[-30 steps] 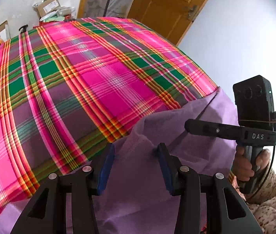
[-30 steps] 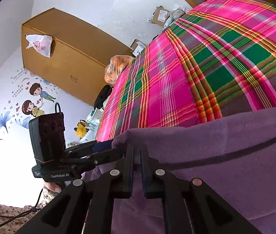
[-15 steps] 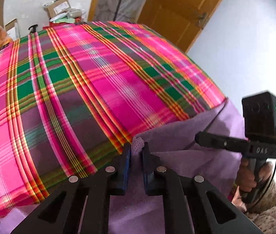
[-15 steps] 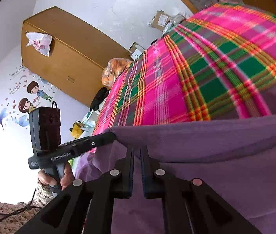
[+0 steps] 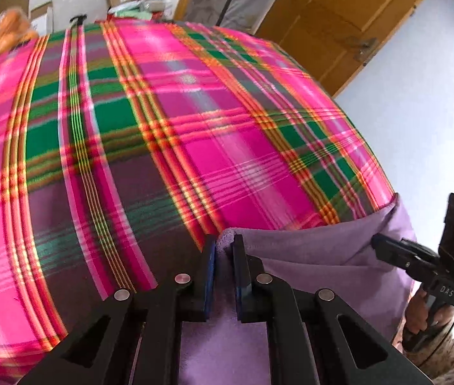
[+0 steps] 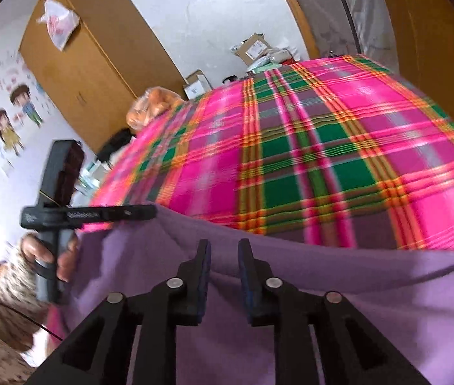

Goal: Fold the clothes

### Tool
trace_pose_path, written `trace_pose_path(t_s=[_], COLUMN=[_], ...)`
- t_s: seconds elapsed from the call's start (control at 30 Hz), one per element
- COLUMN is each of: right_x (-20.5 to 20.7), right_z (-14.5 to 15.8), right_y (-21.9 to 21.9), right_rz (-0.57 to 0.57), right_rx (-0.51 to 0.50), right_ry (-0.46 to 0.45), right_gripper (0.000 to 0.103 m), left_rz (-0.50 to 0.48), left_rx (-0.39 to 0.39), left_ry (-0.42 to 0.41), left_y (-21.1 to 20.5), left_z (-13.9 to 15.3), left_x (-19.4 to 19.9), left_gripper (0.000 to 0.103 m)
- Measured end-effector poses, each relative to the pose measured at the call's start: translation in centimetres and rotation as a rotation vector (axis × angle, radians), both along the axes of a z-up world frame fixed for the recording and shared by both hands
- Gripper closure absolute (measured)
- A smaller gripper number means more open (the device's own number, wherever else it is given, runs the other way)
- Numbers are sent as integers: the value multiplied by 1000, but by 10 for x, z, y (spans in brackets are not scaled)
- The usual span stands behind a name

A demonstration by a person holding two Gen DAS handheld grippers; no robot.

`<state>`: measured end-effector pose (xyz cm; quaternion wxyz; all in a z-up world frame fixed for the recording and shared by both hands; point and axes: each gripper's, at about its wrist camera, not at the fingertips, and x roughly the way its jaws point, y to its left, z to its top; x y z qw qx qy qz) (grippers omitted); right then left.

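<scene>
A purple garment (image 5: 307, 250) lies along the near edge of a bed under a pink and green plaid cover (image 5: 195, 128). My left gripper (image 5: 223, 240) is shut on a frilled corner of the garment's top edge. The right gripper (image 5: 377, 244) shows at the far right of that view, held by a hand beside the cloth's other end. In the right wrist view my right gripper (image 6: 223, 247) hangs over the purple garment (image 6: 323, 288). Its jaws are opening, cloth shows in the gap, and the pads do not press on it. The left gripper (image 6: 153, 211) touches the garment's left corner.
A wooden door (image 5: 339, 16) stands behind the bed on the right. A wooden wardrobe (image 6: 76, 64) with a plastic bag (image 6: 58, 22) on top stands at the left. Cardboard boxes (image 6: 252, 48) and an orange bag (image 6: 153, 106) lie beyond the bed's far end.
My left gripper closed on the garment's corner and carried it leftwards over the bed. The right gripper, shut on the cloth before, has parted its jaws and lifted a little.
</scene>
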<state>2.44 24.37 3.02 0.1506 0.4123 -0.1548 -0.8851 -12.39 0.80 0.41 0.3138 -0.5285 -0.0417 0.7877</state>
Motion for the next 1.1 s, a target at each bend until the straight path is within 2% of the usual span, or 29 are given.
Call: trace_pose_path(t_s=[0.03,0.23,0.3,0.43,0.5,0.67,0.7,0.8,0.87,0.93,1.07,1.1], right_x=[-1,-6,-4,2,3,4,4,3,3,2,-10,-13], right_z=[0,-9,-13,-17,-17,-16,-16,-12,-8,-2,4,2], right_y=[1,-11,-20,-32,-36,-50,-52,-57,-57,-50,-29,-28], right_rz=[13,153,217,294,311,361,368,392,380,321,139,124], right_rx=[21,175,230,320,345,377,378,381,386,374,355,352], right_ry=[-6,-56,-67,-54,-48,-28,-24,-13,9,45,78,70], right_gripper=[77,74,73,67,66,65,70,96,97,98,101,101], left_rz=[3,18,27,38,41,55,59,72,80,89,105,110], left_rx=[6,37,58,83,86,85,86,101,103,105,110,109], left_ry=[-11,-60,-94,-155,-174,-193,-195,-196,-196,-196,-199,-200], left_y=[-1,-1,-4,-10,-13,-19,-20,-23,-26,-28,-33,-35], left_z=[-2,-4,-4,-4,-3,-1,0,2,3,4,3,2], left_x=[-1,-5,-7,-6,-4,1,1,4,5,5,5,5], left_gripper=[93,88,83,78,69,67,67,67,67,67,67,67])
